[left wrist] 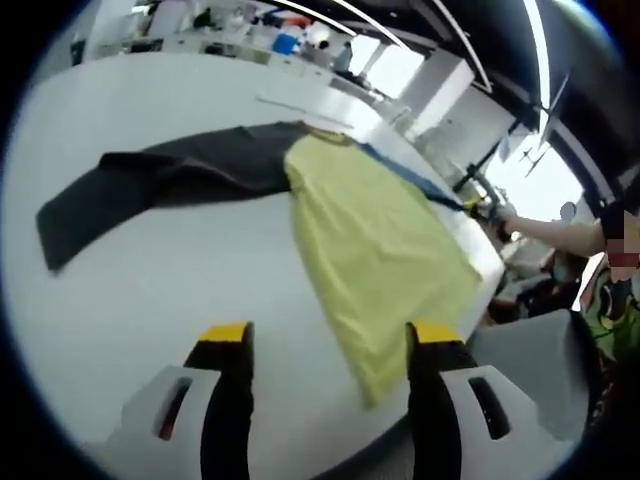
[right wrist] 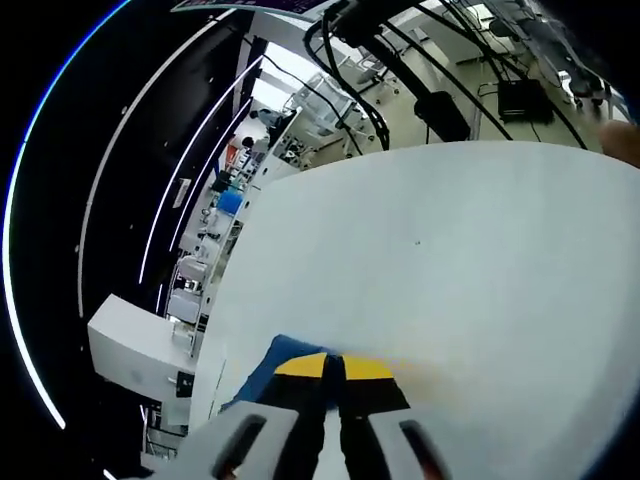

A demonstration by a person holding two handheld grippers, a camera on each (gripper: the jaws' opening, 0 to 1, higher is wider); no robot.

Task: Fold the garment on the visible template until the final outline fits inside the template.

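A yellow-green cloth (left wrist: 375,245) lies flat on the white table (left wrist: 180,290) in the left gripper view, and its far end overlaps a dark grey long-sleeved garment (left wrist: 170,175). A blue cloth edge (left wrist: 410,175) runs along the yellow cloth's far side. My left gripper (left wrist: 330,335) hovers open over the near end of the yellow cloth, holding nothing. At the far right corner, my right gripper (left wrist: 487,208) pinches the blue edge. In the right gripper view, my right gripper (right wrist: 335,368) is shut on the blue cloth (right wrist: 268,362).
A person's forearm (left wrist: 545,232) reaches in from the right at the table's edge. Benches with equipment (left wrist: 280,35) stand beyond the table. The right gripper view shows a wide bare tabletop (right wrist: 450,260), then cables and a chair (right wrist: 440,110) past it.
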